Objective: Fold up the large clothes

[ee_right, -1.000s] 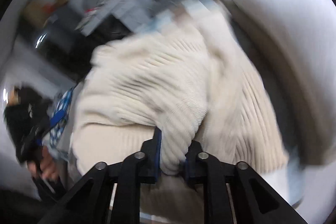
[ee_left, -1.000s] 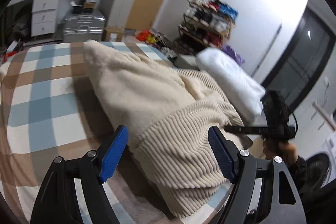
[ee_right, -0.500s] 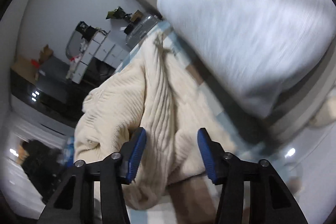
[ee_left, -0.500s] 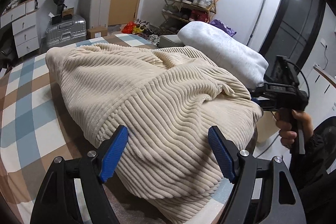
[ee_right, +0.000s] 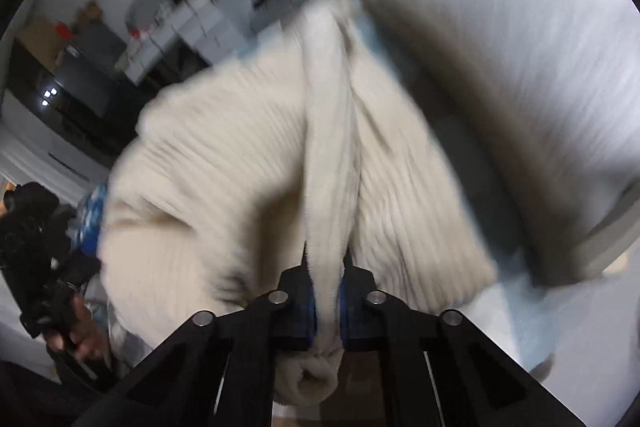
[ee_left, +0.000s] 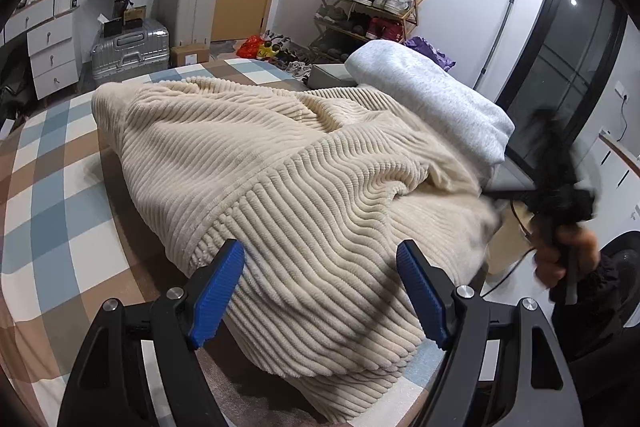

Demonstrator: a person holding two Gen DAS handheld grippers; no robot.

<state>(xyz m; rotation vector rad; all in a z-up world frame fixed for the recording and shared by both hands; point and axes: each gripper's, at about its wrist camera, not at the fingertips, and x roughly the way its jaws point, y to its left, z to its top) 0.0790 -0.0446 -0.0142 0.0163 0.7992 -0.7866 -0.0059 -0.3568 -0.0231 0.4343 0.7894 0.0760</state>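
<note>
The bed (ee_left: pixel 52 163), covered by a checked sheet in blue, brown and white, carries everything. Across most of it a large cream ribbed garment (ee_left: pixel 280 163) is spread in a loose heap, bunched and rumpled, with no flat, squared fold to be seen; by this the folding is judged to be at an early stage, with the smoothing and all later folds still left. Beside the garment, along its far edge, a pale grey rolled blanket (ee_left: pixel 432 95) is laid. A twisted strip of the cream fabric is clamped between the pads of the right tool (ee_right: pixel 327 301), drawn taut from the heap. The left tool (ee_left: pixel 320 291) is held wide above the near hem, nothing being gripped; the cloth is seen between its fingers but is not pressed.
</note>
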